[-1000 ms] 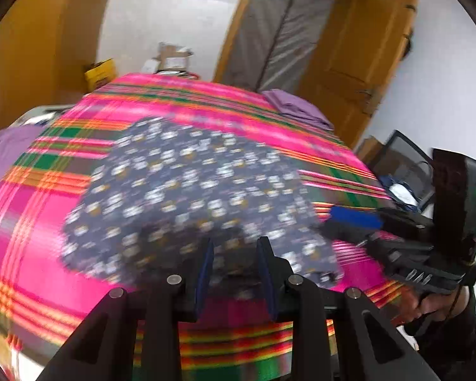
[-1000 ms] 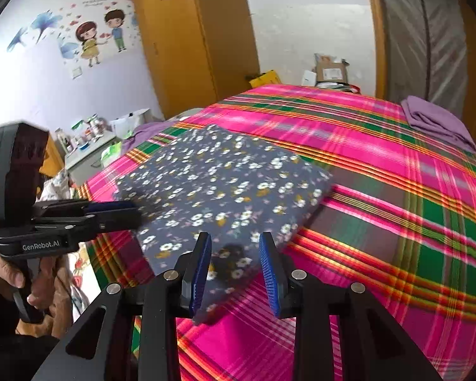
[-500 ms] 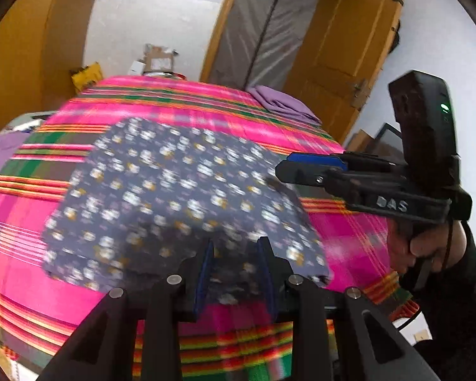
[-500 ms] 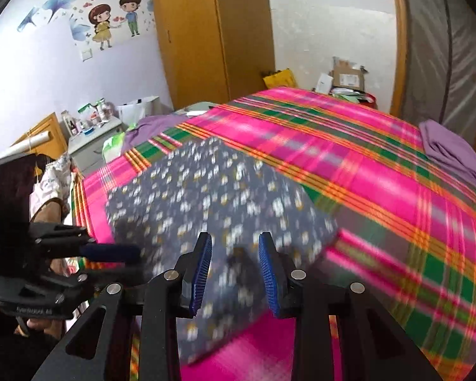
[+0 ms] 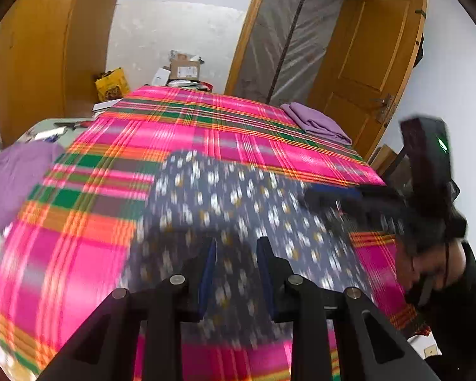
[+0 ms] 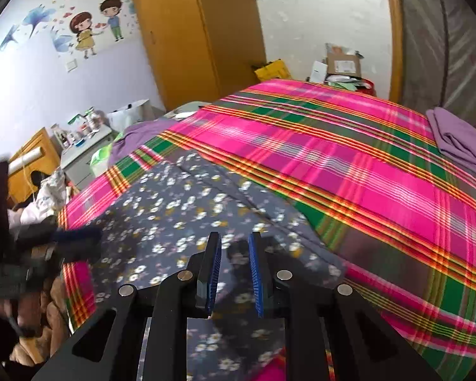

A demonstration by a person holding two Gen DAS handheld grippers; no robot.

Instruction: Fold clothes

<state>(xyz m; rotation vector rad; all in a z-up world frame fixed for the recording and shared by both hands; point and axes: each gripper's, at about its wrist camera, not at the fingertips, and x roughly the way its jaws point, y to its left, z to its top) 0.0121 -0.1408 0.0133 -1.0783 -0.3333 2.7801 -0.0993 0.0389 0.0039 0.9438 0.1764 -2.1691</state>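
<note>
Your right gripper (image 6: 234,266) has ribbed blue pads (image 6: 213,265) on black angular fingers; its jaws have just been closing and now stand narrow, with the near edge of the floral garment (image 6: 187,216) lying under and between them, but you cannot tell from here whether the pads actually press the cloth. Your left gripper (image 5: 236,273) shows the same black fingers with blue pads (image 5: 206,270), jaws parted wider, the garment's blurred edge beneath the gap; no pad is seen pinching it, so it reads as released. The garment is thin dark grey-blue fabric printed with small white and mustard flowers, lying fairly flat in a rough rectangle near the foot of the bed, with a straight seam or fold line running diagonally across its far part. It rests on a bedspread (image 6: 349,165) of bright pink plaid crossed by green, orange and yellow stripes, smooth and taut. A folded lilac cloth (image 6: 460,139) sits at the far right edge of the bed, well apart from the garment; another purple cloth (image 5: 12,174) lies loosely crumpled off the left side. Beyond stand a wooden wardrobe (image 6: 190,31), a cardboard box (image 6: 344,62) and a cartoon wall sticker (image 6: 95,28).
</note>
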